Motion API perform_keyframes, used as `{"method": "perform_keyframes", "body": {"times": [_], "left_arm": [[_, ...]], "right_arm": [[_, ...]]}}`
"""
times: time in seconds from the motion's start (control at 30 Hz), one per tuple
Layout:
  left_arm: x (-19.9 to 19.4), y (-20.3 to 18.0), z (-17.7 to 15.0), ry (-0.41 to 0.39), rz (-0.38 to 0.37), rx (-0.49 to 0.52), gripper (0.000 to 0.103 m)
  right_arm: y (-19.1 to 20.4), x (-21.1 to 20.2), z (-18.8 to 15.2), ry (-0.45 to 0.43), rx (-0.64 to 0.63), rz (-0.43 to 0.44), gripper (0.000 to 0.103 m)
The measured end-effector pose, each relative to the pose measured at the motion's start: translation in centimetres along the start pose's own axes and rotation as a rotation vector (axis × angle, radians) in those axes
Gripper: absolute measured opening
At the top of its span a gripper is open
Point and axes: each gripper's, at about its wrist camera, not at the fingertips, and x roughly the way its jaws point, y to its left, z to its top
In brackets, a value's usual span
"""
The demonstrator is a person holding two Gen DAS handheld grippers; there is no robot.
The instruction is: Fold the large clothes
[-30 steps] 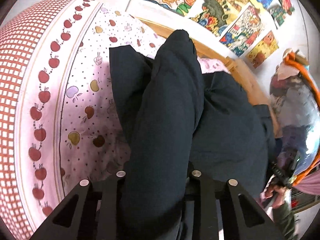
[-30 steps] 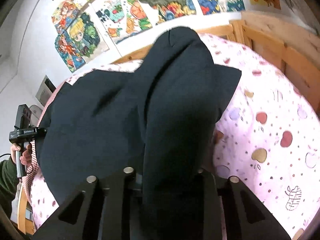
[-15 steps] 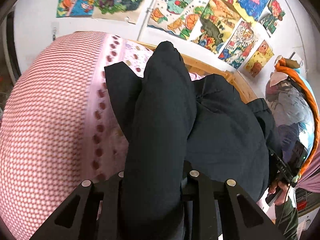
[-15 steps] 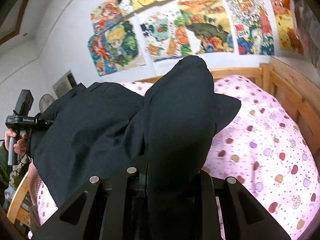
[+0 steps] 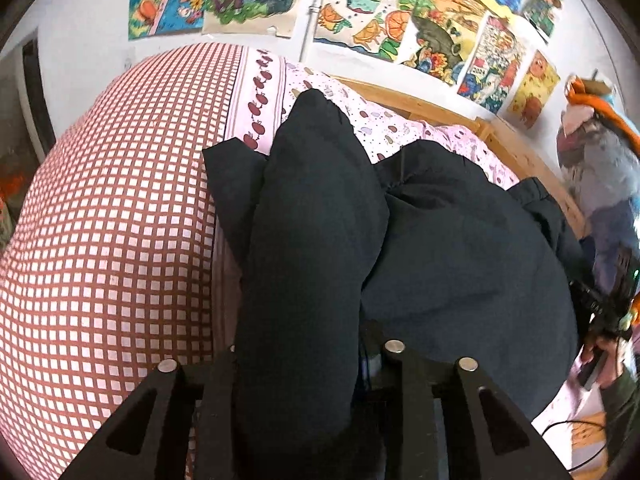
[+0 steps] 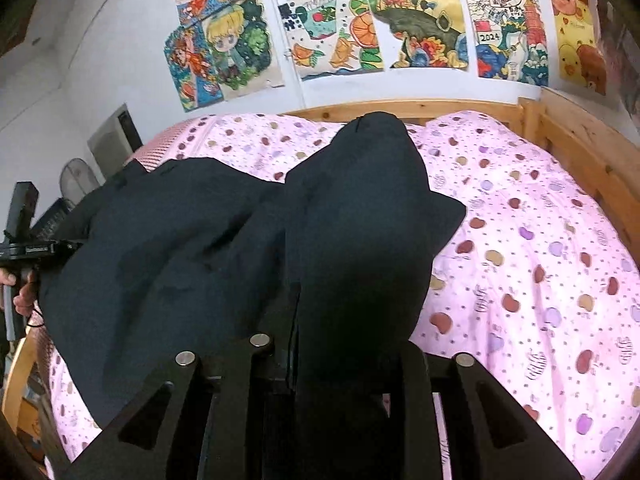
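Dark garment on pink bedsheet (no containers visible); left gripper and right gripper each pinching a fold, jaws opening, pad contact apparently retained.

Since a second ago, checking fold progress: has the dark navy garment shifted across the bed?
Yes. In the left wrist view the dark navy garment now lies beside the red-checked bedding, where pink apple-print sheet showed earlier: carried toward the checked end.

A white wall is hung with coloured drawings. Below them a wooden bed frame is seen, covered by a pink spotted sheet. A red checked cover is spread at one end.
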Motion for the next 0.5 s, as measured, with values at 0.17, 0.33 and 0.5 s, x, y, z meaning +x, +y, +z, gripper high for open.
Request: {"method": "perform_keyframes", "body": {"times": [0.17,0.33,0.5], "left_arm": [[-0.5,0.9,-0.6,-0.012,0.055,-0.045,0.056],[-1.7,1.2,-1.1,-0.106,0.115,-0.123,0.088],[-5.7,-1.3,-2.0,-0.322,0.206,-0.050,0.103]], "right_arm": [[1.2,-0.1,-0.3,0.047,-0.033,-0.085,0.062],[1.3,-1.5,-0.2,0.037,-0.007,-0.211,0.067],[2.1,-4.9,0.2,-0.077,-0.015,-0.318,0.086]]}}
